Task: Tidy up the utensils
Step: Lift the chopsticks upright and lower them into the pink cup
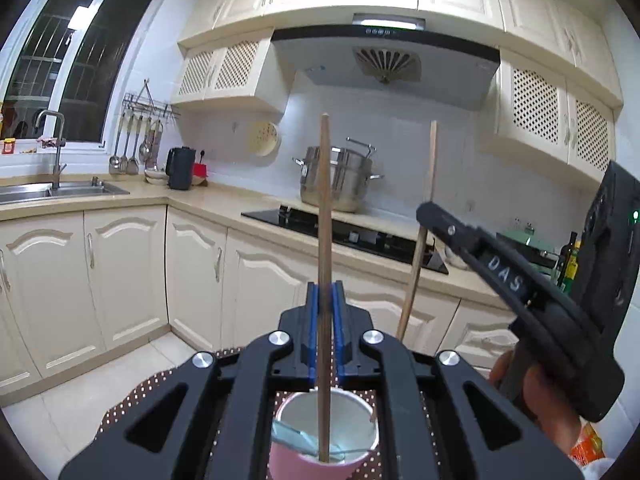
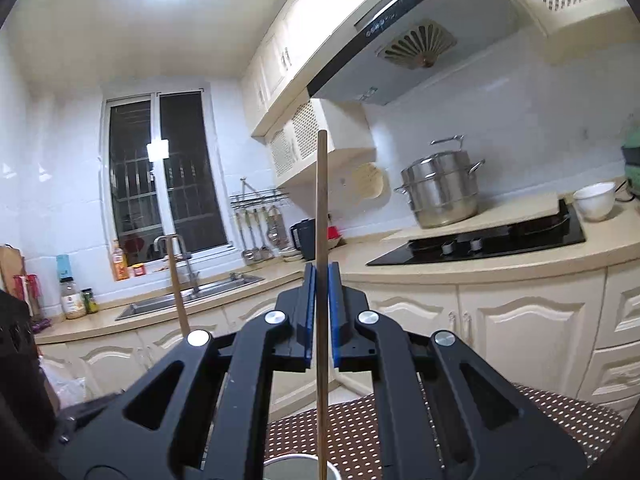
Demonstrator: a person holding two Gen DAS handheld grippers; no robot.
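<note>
My left gripper is shut on a wooden chopstick held upright, its lower end inside a pink cup with a white inside, which stands on a brown dotted cloth. My right gripper is shut on a second wooden chopstick, also upright, its lower end at the rim of the cup. In the left wrist view the right gripper holds its chopstick to the right of mine. The left chopstick shows at left in the right wrist view.
A kitchen counter runs behind with a sink, a black stove top, a steel steamer pot, a black kettle and hanging ladles. A white bowl sits right of the stove.
</note>
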